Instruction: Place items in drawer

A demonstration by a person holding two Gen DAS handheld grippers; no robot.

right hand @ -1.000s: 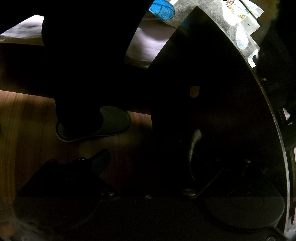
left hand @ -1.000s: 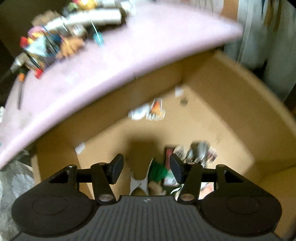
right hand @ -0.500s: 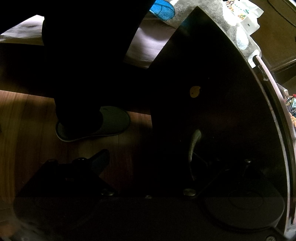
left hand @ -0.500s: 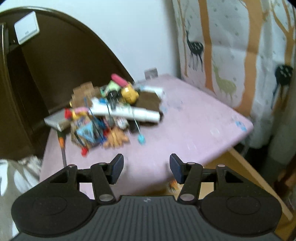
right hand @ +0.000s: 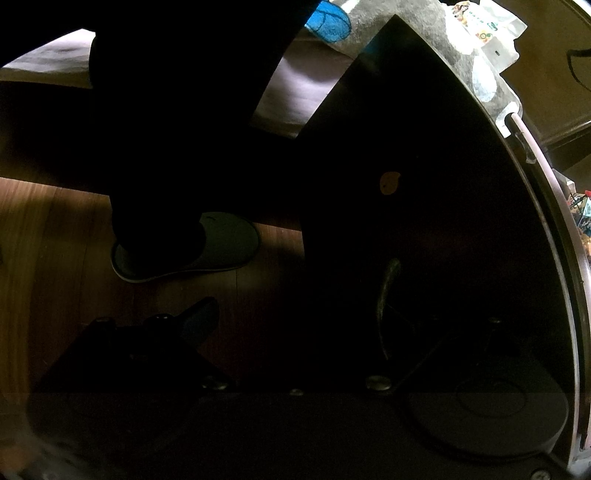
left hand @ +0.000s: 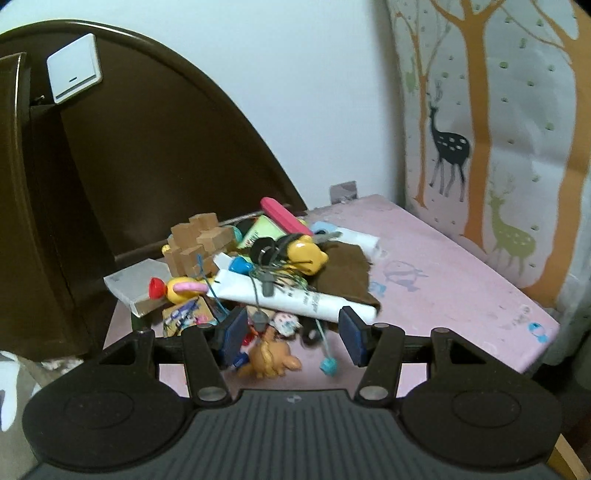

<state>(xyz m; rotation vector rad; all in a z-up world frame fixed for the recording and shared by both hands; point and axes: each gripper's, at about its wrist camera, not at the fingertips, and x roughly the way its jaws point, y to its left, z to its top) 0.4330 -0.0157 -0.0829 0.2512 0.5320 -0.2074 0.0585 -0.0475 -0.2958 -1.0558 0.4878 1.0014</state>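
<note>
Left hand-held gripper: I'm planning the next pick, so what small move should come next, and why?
Probably ease the left hand-held gripper forward and down onto the brown toy animal. Its jaws are open and empty, and that toy lies nearest, loose at the front of the pile.

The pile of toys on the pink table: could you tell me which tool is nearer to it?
Left. The left tool hovers at the pile of toys; the right tool is down by the dark drawer front.

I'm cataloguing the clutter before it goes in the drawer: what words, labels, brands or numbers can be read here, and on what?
Nothing reads clearly.
White tube: dark print along its side, too blurred to read.
Green-and-white card: dark lettering, too small.
Colourful packet: printed graphics, no legible words.
White packet in the right wrist view: coloured print, too small.
White wall switch: one dash mark, no text.
</note>
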